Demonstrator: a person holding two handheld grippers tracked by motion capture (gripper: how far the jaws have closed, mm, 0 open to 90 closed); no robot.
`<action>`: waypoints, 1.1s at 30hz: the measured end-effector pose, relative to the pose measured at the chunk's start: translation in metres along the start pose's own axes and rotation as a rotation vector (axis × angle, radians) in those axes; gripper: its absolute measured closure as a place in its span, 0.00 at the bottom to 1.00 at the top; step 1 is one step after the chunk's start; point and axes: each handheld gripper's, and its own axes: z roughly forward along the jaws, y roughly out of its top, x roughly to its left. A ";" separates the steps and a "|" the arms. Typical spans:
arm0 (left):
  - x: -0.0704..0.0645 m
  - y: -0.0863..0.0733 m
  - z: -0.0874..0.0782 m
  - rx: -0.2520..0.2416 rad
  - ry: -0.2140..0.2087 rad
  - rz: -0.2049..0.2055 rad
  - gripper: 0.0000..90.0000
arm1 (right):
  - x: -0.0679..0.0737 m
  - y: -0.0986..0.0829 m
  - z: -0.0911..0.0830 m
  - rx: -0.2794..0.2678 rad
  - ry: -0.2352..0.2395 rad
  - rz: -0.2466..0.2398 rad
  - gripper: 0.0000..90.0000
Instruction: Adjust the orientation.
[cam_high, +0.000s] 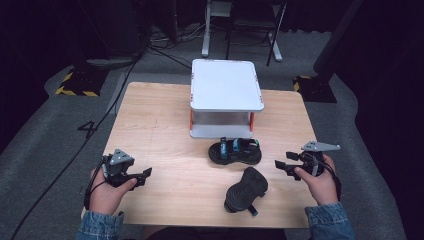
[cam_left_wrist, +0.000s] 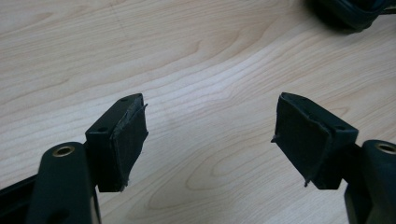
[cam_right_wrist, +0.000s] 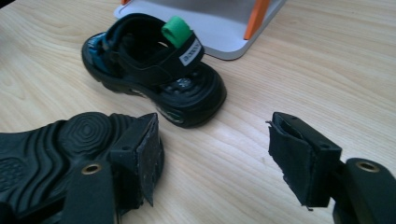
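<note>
Two black sandals lie on the wooden table (cam_high: 165, 130). One sandal (cam_high: 235, 151) (cam_right_wrist: 154, 70) stands upright just in front of the white shelf, with blue straps and a green heel loop. The other sandal (cam_high: 245, 190) (cam_right_wrist: 51, 149) lies sole up nearer the front edge. My right gripper (cam_high: 282, 167) (cam_right_wrist: 212, 156) is held open to the right of both sandals, jaws pointing at them, nothing between them. My left gripper (cam_high: 145, 175) (cam_left_wrist: 210, 140) is open over bare wood at the front left; a sandal edge (cam_left_wrist: 350, 11) shows at the top right of its view.
A white two-level shelf (cam_high: 226, 85) with orange posts (cam_right_wrist: 256, 16) stands at the back middle of the table. Cables (cam_high: 107, 115) run over the grey floor to the left, and chair legs (cam_high: 272, 40) stand beyond the table.
</note>
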 end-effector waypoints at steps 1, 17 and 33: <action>0.000 0.002 0.000 0.004 -0.004 0.011 0.28 | 0.003 0.001 0.000 0.009 0.008 -0.007 0.36; -0.009 0.016 0.017 0.019 -0.065 0.023 0.28 | 0.052 0.003 -0.002 0.155 0.197 -0.127 0.24; -0.020 0.019 0.023 0.033 -0.096 0.043 0.29 | 0.104 0.004 0.010 0.181 0.345 -0.239 0.18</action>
